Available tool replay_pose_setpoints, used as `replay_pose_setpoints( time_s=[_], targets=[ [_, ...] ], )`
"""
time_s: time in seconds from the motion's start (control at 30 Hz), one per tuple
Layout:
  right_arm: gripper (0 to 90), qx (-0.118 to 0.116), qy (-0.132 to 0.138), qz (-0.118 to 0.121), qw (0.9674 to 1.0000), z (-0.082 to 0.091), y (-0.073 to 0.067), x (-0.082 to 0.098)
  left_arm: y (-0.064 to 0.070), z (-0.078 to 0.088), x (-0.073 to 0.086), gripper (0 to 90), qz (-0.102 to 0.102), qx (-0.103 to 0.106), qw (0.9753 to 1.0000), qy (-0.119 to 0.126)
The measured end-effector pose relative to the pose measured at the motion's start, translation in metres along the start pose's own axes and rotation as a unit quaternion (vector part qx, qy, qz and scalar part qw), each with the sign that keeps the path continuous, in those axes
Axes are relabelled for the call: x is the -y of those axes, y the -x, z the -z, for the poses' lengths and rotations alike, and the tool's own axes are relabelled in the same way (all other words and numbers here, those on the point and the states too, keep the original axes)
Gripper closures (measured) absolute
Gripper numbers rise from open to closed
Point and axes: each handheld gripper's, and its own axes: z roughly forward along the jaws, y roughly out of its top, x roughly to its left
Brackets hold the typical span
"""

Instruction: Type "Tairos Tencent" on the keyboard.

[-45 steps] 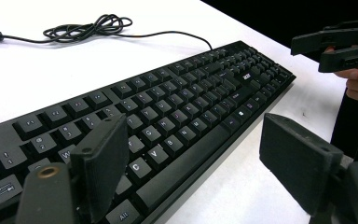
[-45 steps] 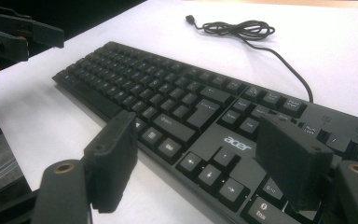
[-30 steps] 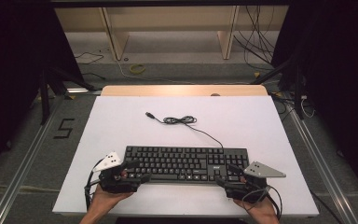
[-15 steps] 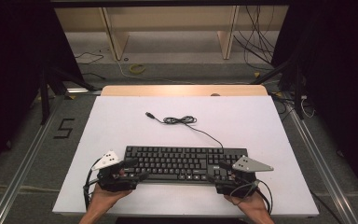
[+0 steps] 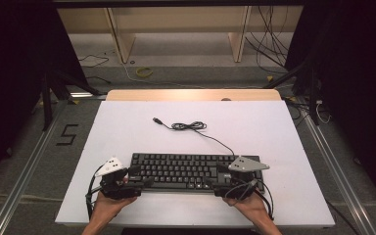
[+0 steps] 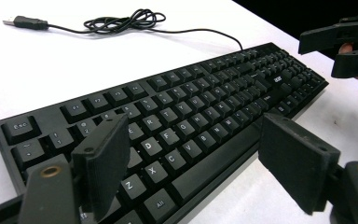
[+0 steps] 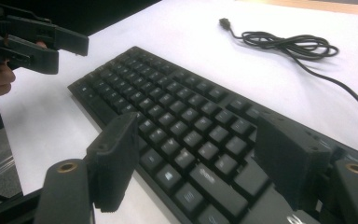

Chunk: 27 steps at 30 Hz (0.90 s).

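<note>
**Two grippers flank a keyboard at the table's near edge**

A black keyboard (image 5: 191, 170) lies flat on a white table (image 5: 127, 127), parallel to the near edge and close to it. Its cable (image 5: 210, 137) runs from the back right corner toward the table's middle, gathers in a loose coil (image 5: 188, 126) and ends in a USB plug (image 5: 157, 120) lying free on the surface.

The left gripper (image 5: 144, 182) sits at the keyboard's left end, the right gripper (image 5: 214, 186) at its right end, each held by a hand (image 5: 108, 205) coming in from below. Both sets of fingers are spread wide and grasp nothing.

From above, the far half of the table is bare apart from the cable, with broad white margins left and right of the keyboard; only a narrow strip separates the keyboard from the near edge.

The left gripper view shows what the high view cannot: one finger (image 6: 101, 163) hangs over the bottom-left keys while the other finger (image 6: 298, 163) stands off the front edge, over bare table. The right gripper (image 6: 349, 46) appears at the far end.

The right gripper view mirrors this, its fingers (image 7: 114, 158) spread over the keyboard's right end, the left gripper (image 7: 51, 44) visible beyond the far end. Whether any finger touches the keys cannot be told.
</note>
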Motion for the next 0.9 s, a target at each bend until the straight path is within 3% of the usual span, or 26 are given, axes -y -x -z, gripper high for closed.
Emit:
replay_pose_setpoints(
  time_s=[0.33,0.6,0.8,0.9],
  targets=[
    [33.5,-0.015,-0.016,0.008,0.9997,-0.028,-0.008,-0.018,-0.005,0.002,0.000,27.1,0.009,-0.016,0.9998,-0.003],
    [37.6,-0.021,-0.036,0.009,0.9991,-0.050,-0.014,-0.026,-0.012,0.003,0.001,34.0,0.021,-0.033,0.9992,-0.010],
    [43.3,-0.023,-0.050,0.007,0.9985,-0.065,-0.017,-0.031,-0.017,0.004,0.003,47.2,0.027,-0.051,0.9979,-0.028],
    [50.5,-0.020,-0.062,0.009,0.9978,-0.074,-0.019,-0.034,-0.019,0.004,0.004,55.6,0.029,-0.057,0.9973,-0.036]
  ],
)
